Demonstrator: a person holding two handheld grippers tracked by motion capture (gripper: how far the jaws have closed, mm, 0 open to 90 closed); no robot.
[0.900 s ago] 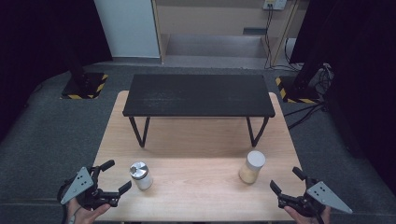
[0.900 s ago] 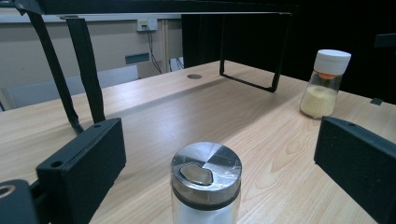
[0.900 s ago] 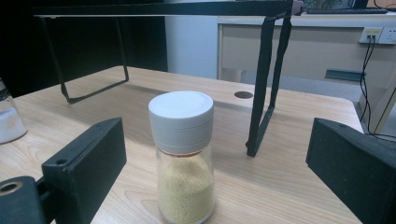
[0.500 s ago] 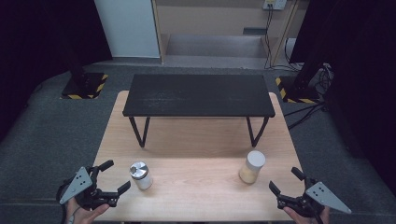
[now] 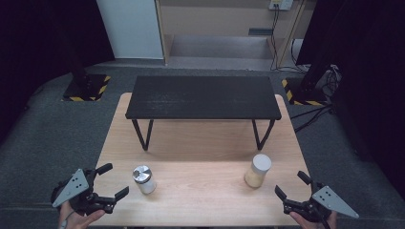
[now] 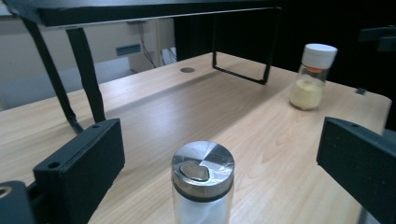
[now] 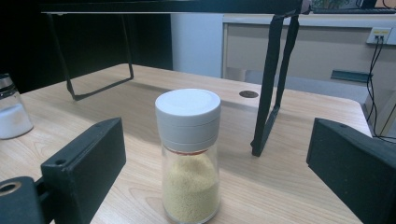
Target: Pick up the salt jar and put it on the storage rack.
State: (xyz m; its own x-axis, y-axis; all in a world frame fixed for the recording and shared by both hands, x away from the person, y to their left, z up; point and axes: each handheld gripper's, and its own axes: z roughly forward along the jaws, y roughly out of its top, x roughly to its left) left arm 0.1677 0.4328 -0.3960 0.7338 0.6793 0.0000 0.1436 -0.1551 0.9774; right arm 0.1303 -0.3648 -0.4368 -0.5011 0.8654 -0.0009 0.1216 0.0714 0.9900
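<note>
Wooden tabletop [image 5: 200, 191] carries a metal-capped shaker [image 5: 143, 179] near its left front and a white-capped spice jar [image 5: 258, 170] near its right front, both upright and well apart. Left hand-held gripper [image 5: 109, 181] is released, jaws spread beside the shaker without contact. Right hand-held gripper [image 5: 292, 185] likewise stands released, just short of the spice jar.

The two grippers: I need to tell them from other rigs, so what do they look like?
Both the left gripper and the right gripper are black, with two blocky, flat-faced jaws. Each carries a grey three-cornered plate on top with small dark holes. A thin cable trails from the left one near the hand. In the gripper views, each left jaw shows a small round hole.
</note>
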